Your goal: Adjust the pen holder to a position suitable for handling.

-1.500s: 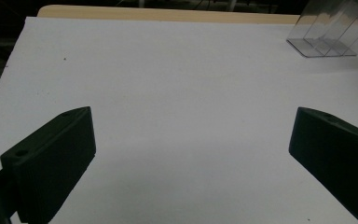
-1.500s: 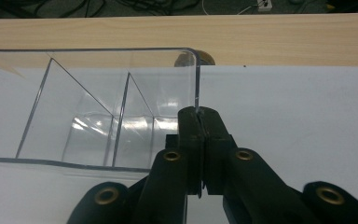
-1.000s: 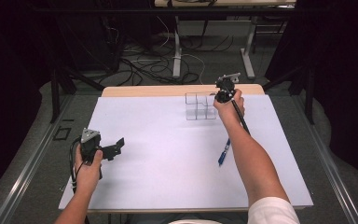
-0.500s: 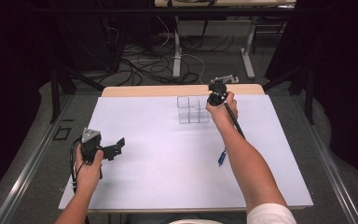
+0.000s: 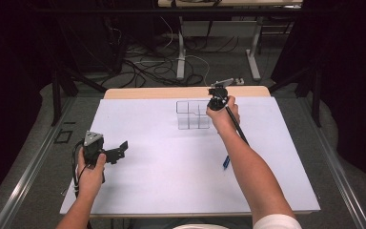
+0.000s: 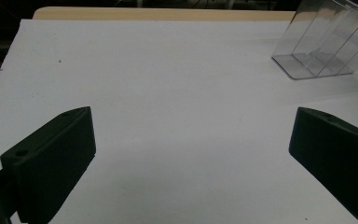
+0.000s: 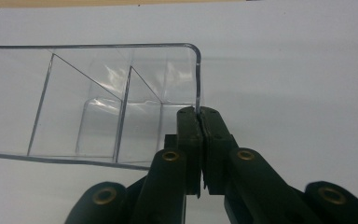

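R gripper clamped on clear organizer wall, L gripper wide open, empty; no readable text.

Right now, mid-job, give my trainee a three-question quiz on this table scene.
1. True or false: the right gripper is shut on the wall of the clear organizer.
2. Multiple choice: the left gripper is (A) clamped on the pen, (B) open with nothing between its jaws, (C) inside the organizer.
3. Short answer: where does the blue pen lie relative to the right forearm?

Key
1. True: its jaws pinch the organizer's thin side wall at the rounded corner.
2. B.
3. On the white table, close beside the forearm and partly hidden by it in the high view, nearer the person than the organizer.
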The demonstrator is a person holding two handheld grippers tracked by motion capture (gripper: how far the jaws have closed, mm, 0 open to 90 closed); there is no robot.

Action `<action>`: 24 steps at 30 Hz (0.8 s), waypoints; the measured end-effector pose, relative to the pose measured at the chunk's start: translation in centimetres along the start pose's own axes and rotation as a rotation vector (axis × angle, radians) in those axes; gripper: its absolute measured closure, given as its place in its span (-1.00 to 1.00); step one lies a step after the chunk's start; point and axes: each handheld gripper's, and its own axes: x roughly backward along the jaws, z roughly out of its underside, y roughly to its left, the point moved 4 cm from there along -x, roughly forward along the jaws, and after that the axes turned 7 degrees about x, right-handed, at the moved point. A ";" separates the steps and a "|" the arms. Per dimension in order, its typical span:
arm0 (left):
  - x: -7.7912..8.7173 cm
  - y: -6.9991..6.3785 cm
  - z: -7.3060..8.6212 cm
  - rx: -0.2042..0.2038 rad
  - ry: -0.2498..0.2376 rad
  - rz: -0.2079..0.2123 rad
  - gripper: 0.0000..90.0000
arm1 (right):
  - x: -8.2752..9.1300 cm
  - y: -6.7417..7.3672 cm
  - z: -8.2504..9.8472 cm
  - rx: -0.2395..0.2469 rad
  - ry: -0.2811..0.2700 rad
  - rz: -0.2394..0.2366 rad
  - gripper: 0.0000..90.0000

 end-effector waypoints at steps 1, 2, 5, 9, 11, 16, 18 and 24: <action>0.0 0.0 0.0 0.000 0.000 -0.001 -0.99 | 0.0 0.0 0.0 0.001 0.004 -0.006 0.95; 0.0 0.0 0.0 0.000 0.001 -0.001 -0.99 | 0.0 -0.1 0.0 0.000 0.007 -0.007 0.95; 0.0 0.1 0.0 0.002 -0.002 -0.002 -0.99 | 0.1 -0.3 0.0 -0.001 0.006 -0.036 0.85; 0.0 0.1 0.0 0.000 0.002 -0.003 -0.99 | 0.4 -0.5 0.0 0.002 -0.009 -0.060 0.75; 0.0 0.1 0.0 -0.001 0.001 -0.002 -0.99 | 1.0 -0.7 0.0 0.015 -0.058 -0.082 0.65; 0.0 0.0 0.0 -0.003 0.002 -0.002 -0.99 | 1.6 -1.3 0.1 0.031 -0.108 -0.110 0.53; 0.0 0.0 0.0 -0.003 0.002 -0.003 -0.99 | 2.0 -1.5 0.2 0.049 -0.136 -0.127 0.45; -0.1 0.0 0.0 -0.005 0.004 -0.006 -0.99 | 3.2 -2.2 0.6 0.103 -0.214 -0.170 0.27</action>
